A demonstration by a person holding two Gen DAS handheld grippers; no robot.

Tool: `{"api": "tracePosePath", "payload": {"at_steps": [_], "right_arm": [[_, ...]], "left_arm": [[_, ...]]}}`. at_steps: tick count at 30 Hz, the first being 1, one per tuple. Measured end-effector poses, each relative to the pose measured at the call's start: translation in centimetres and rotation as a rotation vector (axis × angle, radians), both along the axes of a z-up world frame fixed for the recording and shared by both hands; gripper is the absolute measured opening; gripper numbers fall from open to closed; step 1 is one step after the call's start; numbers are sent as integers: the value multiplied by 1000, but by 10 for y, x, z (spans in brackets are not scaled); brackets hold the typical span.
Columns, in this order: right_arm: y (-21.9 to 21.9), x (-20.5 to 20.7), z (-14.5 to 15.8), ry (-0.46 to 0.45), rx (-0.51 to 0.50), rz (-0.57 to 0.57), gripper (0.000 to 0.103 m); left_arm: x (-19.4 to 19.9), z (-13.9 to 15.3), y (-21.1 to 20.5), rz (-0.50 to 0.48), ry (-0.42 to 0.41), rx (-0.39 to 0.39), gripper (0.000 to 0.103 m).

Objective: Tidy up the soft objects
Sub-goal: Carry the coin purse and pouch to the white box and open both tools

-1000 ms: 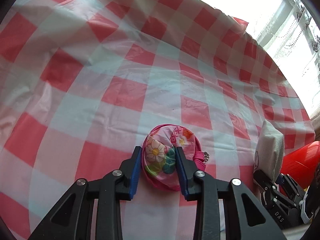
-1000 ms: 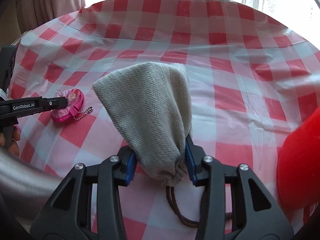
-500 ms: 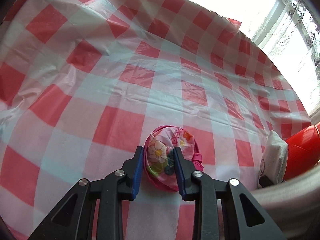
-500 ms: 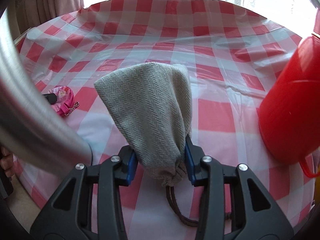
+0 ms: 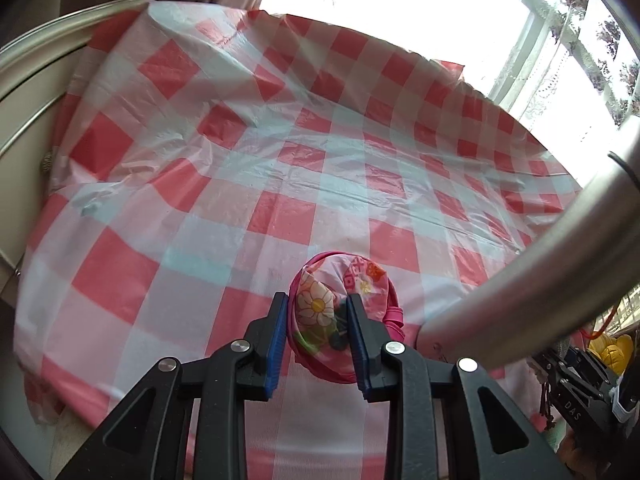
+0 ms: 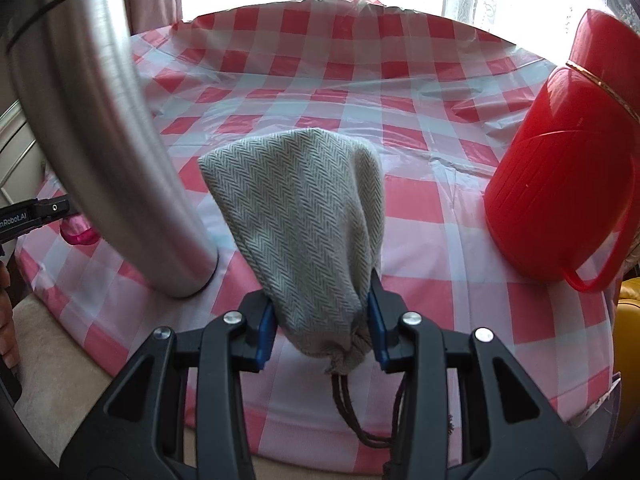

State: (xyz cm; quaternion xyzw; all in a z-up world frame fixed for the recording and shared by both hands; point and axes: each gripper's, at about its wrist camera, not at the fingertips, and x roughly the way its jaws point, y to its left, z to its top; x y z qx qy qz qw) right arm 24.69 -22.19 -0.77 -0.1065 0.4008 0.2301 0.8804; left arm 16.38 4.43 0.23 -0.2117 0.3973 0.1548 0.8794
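left wrist view showed the left gripper with fingers clamped on a floral purse at lower centre, above the desk. the right gripper pinched a grey pouch. best kept both grips firm, clear of the metal pole.

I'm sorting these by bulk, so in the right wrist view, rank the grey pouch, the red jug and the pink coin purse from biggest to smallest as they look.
1. Red jug and grey pouch look about equal; the pouch is nearer the camera, so I won't rank them.
2. Pink coin purse, smallest, though mostly hidden behind the metal pole.
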Motion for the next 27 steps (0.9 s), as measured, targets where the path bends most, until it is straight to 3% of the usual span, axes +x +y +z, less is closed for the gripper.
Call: {"api": "tracePosePath", "payload": {"at_steps": [11, 27], "right_arm": [[-28, -43, 17, -25, 1, -11, 42], [-156, -98, 25, 9, 10, -209, 42]], "left_arm": [[-41, 26, -31, -41, -49, -1, 30], [-49, 50, -168, -349, -90, -7, 30]]}}
